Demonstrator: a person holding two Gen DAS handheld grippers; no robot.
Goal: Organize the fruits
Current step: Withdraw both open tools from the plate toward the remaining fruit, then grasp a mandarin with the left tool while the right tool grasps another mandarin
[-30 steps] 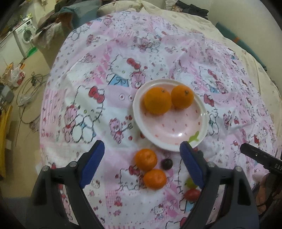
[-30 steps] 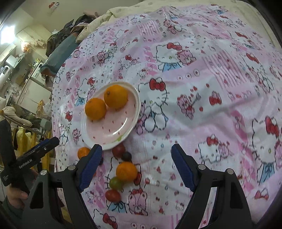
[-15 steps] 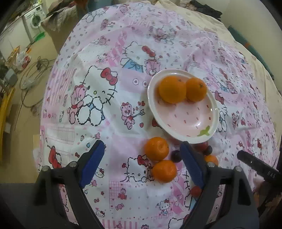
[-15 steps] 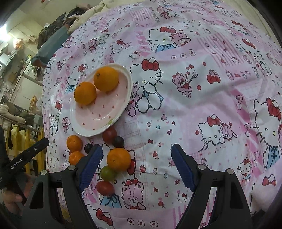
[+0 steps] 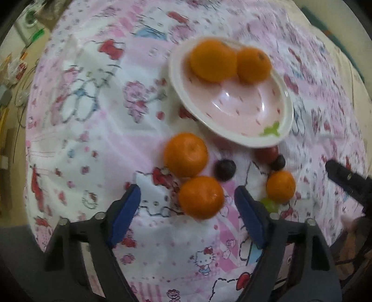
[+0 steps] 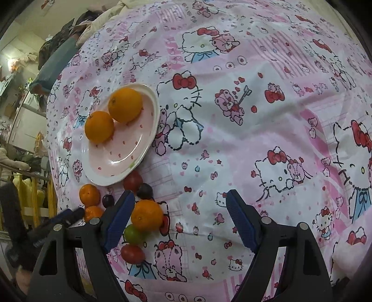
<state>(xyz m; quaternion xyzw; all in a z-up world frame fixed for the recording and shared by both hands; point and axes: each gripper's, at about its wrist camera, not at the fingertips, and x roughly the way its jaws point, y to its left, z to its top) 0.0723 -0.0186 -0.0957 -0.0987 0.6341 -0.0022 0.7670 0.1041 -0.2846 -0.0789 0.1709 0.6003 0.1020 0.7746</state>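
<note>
- Plate (image 6: 148, 144), pink, toward the bed's left edge: two oranges (image 6: 125, 108) in it.
- Left on the patterned bedcover (image 6: 255, 104) by the plate's near rim: three mandarins, dark grapes, red and green tomatoes.
- Left gripper (image 5: 187, 210): fingers closing around nearest mandarin (image 5: 201, 197), not touching yet.
- Right gripper (image 6: 180, 220): fingers spread, empty, beside another mandarin (image 6: 147, 215).
- Room: cluttered, washing machine (image 5: 30, 17) beyond.

Below me the table's pink cartoon-cat cloth (image 6: 267, 97) carries a pink plate (image 6: 121, 160), and loose beside the plate's near rim lie small oranges (image 5: 185, 154), dark grapes (image 5: 225, 169), red and green tomatoes (image 6: 132, 253).
</note>
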